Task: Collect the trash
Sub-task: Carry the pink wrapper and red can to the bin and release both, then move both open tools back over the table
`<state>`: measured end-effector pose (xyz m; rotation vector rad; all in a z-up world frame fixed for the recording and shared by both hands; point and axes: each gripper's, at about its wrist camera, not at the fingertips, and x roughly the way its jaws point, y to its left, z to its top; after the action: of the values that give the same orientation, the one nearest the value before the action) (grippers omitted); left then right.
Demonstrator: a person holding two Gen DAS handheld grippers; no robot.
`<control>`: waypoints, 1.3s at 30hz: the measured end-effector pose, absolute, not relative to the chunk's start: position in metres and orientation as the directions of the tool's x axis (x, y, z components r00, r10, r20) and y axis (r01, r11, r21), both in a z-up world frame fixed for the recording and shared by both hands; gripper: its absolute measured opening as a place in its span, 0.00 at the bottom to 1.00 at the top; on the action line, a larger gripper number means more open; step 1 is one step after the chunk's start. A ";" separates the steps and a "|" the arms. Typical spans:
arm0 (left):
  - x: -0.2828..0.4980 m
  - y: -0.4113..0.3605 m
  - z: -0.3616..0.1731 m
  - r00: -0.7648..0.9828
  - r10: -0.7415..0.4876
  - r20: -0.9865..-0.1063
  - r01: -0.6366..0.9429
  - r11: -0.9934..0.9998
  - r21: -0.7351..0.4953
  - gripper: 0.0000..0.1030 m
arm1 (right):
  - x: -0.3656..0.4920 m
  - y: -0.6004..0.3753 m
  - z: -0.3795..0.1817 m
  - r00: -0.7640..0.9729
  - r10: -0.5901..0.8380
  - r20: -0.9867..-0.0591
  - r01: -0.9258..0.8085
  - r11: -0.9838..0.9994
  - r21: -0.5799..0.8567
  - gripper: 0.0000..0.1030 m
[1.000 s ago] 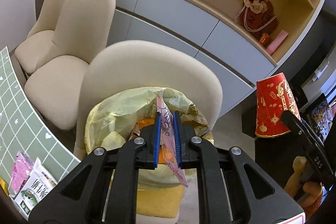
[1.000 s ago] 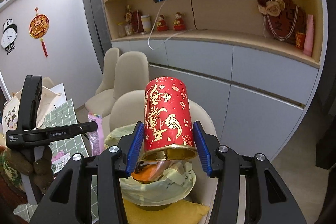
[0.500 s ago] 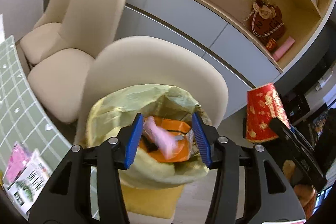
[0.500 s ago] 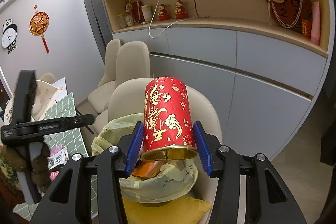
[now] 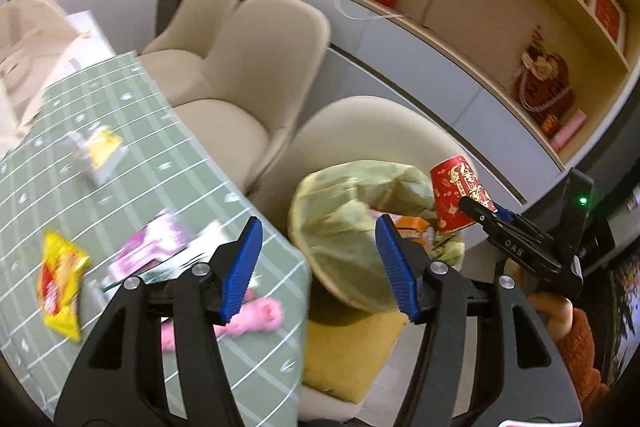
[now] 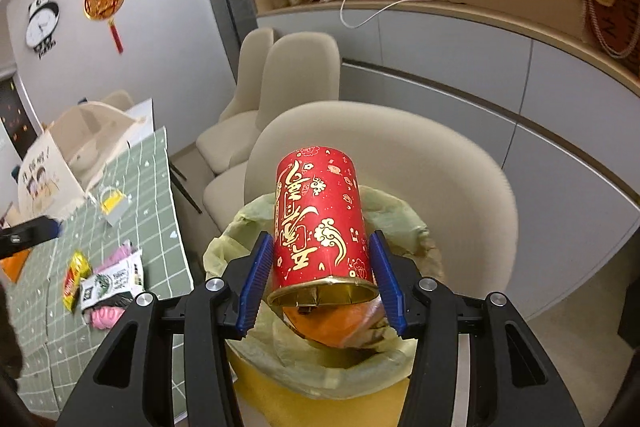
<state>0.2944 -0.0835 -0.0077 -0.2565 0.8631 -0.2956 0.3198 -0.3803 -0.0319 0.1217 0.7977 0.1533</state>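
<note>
Right gripper (image 6: 322,277) — jaws pinching a red cup (image 6: 320,223), gold print, upside down with its gold rim toward the camera. The cup hangs just above the open bin (image 6: 404,223), which is lined with a pale yellow-green bag and sits on a yellow cushion (image 5: 344,355) on a cream chair (image 6: 460,167). An orange wrapper (image 6: 332,327) lies inside the bin, under the cup.

Left gripper (image 5: 320,269) — jaws spread, just been opening, nothing between them. It points at the gap between the table (image 5: 132,155) edge and the bin.

On the green checked table, trash not yet collected: a yellow-red packet (image 5: 60,287), a pink wrapper (image 5: 156,243), a pink crumpled piece (image 5: 256,315) at the edge near the left jaw, a white sachet (image 6: 114,283), and farther back a yellow-and-white item (image 5: 100,155), blurred. A cream tote (image 6: 76,147) stands at the far end.

Two more cream chairs (image 5: 248,75) line the table's far side.
</note>
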 end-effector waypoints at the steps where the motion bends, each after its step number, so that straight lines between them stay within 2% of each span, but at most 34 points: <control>1: 0.291 -0.076 -0.008 0.617 -0.347 -0.707 0.135 0.931 -0.340 0.54 | 0.324 -0.378 -0.034 0.682 0.180 -0.709 -0.092 0.983 0.161 0.46; 9: 0.264 -0.019 -0.006 0.653 -0.297 -0.697 0.048 0.934 -0.353 0.55 | 0.323 -0.366 -0.043 0.710 0.174 -0.682 -0.060 0.980 0.188 0.53; 20: 0.235 0.052 -0.028 0.651 -0.260 -0.713 -0.046 0.924 -0.379 0.55 | 0.284 -0.348 -0.024 0.731 0.157 -0.664 -0.046 0.982 0.182 0.53; 27: 0.208 0.113 -0.044 0.673 -0.174 -0.719 -0.108 0.939 -0.328 0.55 | 0.245 -0.298 -0.003 0.747 0.191 -0.636 -0.095 0.979 0.183 0.54; 34: 0.191 0.161 -0.075 0.655 -0.151 -0.740 -0.140 0.939 -0.315 0.55 | 0.224 -0.236 -0.007 0.689 0.218 -0.691 -0.158 0.976 0.150 0.54; 39: 0.181 0.173 -0.083 0.651 -0.192 -0.734 -0.119 0.930 -0.349 0.55 | 0.211 -0.194 -0.007 0.669 0.231 -0.706 -0.232 0.968 0.098 0.54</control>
<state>0.1811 0.1733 -0.0835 -0.3869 0.8667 -0.0431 0.2108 -0.1944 -0.0073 -0.0003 0.7962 0.2609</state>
